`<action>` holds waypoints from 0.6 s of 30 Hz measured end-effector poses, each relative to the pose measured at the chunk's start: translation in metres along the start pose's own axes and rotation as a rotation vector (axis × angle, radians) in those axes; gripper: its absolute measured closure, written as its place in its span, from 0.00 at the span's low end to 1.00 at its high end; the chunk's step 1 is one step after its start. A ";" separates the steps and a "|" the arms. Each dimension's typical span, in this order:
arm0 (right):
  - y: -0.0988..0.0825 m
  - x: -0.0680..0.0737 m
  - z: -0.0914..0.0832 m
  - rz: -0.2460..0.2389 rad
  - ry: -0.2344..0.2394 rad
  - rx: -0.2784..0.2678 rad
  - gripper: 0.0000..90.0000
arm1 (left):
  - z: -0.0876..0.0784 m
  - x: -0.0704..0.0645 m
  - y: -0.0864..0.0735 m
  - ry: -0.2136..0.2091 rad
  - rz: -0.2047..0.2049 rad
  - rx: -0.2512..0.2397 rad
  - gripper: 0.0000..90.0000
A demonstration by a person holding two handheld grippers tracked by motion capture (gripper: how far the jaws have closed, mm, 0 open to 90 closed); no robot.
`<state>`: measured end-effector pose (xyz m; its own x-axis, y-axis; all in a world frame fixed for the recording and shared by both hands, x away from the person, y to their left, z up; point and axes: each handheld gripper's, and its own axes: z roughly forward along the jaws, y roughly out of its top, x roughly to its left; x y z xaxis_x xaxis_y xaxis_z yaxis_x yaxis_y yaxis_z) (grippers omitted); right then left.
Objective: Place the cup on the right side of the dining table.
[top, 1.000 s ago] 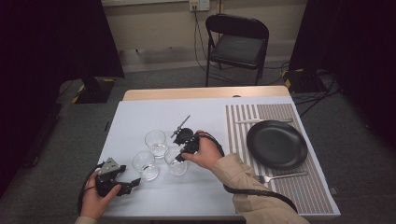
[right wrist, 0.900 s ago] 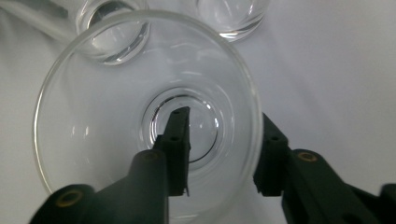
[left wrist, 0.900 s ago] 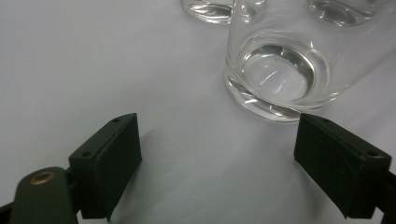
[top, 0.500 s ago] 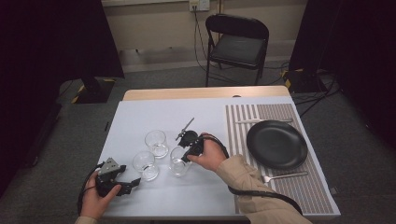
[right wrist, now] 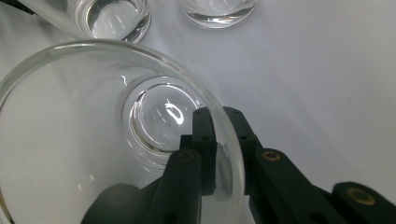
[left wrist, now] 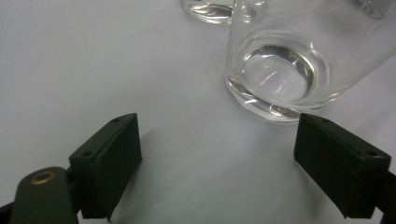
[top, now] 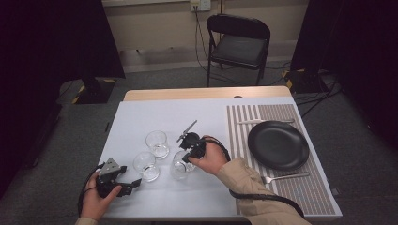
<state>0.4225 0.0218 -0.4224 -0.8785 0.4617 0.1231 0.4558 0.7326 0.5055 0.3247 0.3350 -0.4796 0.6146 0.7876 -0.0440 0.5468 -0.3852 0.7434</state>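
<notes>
The right gripper (right wrist: 223,154) has just been closing and now pinches the rim of a clear, round drinking glass (top: 180,165), one jaw inside the wall and one outside. That glass stands upright on the white-covered table (top: 141,112), nearest the person among three alike. A second clear glass (left wrist: 285,70) stands just ahead of the left gripper (left wrist: 219,163), whose jaws are spread wide with nothing between them. A third clear glass (top: 157,143) stands farther back.

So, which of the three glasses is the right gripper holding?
The right gripper pinches the rim of the rightmost glass, one jaw inside and one outside. The other two glasses stand free to its left.
</notes>
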 end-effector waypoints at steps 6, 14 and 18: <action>-0.006 -0.004 -0.005 0.047 -0.001 -0.050 0.95 | 0.000 0.000 0.000 0.001 -0.003 -0.002 0.16; -0.008 -0.012 -0.020 0.095 0.002 -0.069 0.95 | 0.000 0.001 0.000 0.001 -0.001 -0.002 0.16; -0.010 -0.018 -0.029 0.124 0.003 -0.087 0.95 | 0.000 0.001 0.000 -0.004 -0.007 -0.006 0.16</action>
<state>0.4290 -0.0088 -0.4047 -0.8170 0.5439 0.1918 0.5465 0.6238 0.5588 0.3249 0.3357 -0.4797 0.6130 0.7884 -0.0523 0.5479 -0.3765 0.7470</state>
